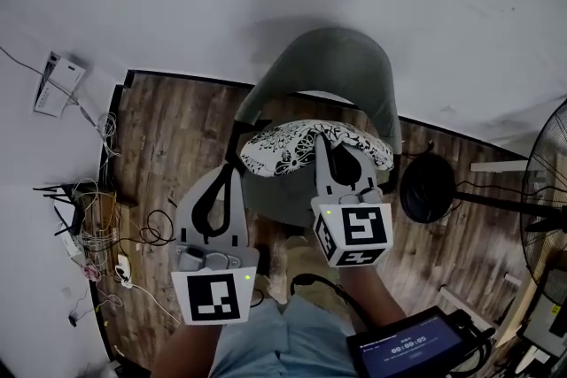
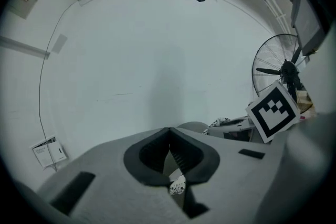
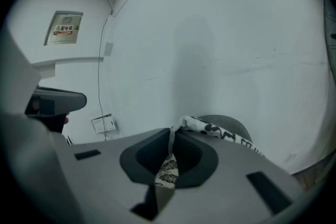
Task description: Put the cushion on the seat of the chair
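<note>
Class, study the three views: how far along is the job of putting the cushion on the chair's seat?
Done: the cushion is off the floor and over the chair. In hand: the left gripper and right gripper are each shut on an edge of it. Left: settling it flat on the seat and letting go; whether it already touches the seat cannot be told.

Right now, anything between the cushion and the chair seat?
Nothing visible. The cushion, pinched by the left gripper and right gripper, hangs over the grey chair's seat; the seat's showing part is bare, the rest hidden beneath.
</note>
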{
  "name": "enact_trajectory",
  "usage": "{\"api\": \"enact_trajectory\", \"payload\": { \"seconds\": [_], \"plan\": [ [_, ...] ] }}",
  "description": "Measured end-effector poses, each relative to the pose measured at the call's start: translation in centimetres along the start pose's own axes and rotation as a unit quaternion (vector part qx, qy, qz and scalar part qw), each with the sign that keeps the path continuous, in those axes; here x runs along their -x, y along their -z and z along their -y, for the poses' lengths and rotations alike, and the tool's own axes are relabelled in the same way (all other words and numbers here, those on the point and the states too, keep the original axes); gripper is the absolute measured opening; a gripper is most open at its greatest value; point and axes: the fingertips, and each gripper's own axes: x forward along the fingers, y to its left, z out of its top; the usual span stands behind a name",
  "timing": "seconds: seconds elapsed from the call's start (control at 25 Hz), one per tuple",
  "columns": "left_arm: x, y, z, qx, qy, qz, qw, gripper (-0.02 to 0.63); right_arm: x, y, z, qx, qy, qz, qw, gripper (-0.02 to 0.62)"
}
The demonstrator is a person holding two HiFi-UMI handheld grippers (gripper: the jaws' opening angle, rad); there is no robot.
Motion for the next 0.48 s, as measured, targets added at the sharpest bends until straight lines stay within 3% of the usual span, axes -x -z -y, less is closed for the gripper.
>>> {"api": "enact_trajectory", "payload": {
  "seconds": [0.2, 0.48],
  "plan": [
    [-1.4, 1.4, -2.3, 0.02, -0.003, -0.021, 0.9996, 0.009, -2.9, 4.2, 0.0, -0.025, 0.012, -0.039, 0.999, 0.017],
    [-3.5, 4.5, -0.4, 0.028, 0.041, -0.039, 0.998, 0.009, -2.7, 17.4, 1.4, -0.124, 0.053, -0.13, 0.982, 0.017]
  ]
}}
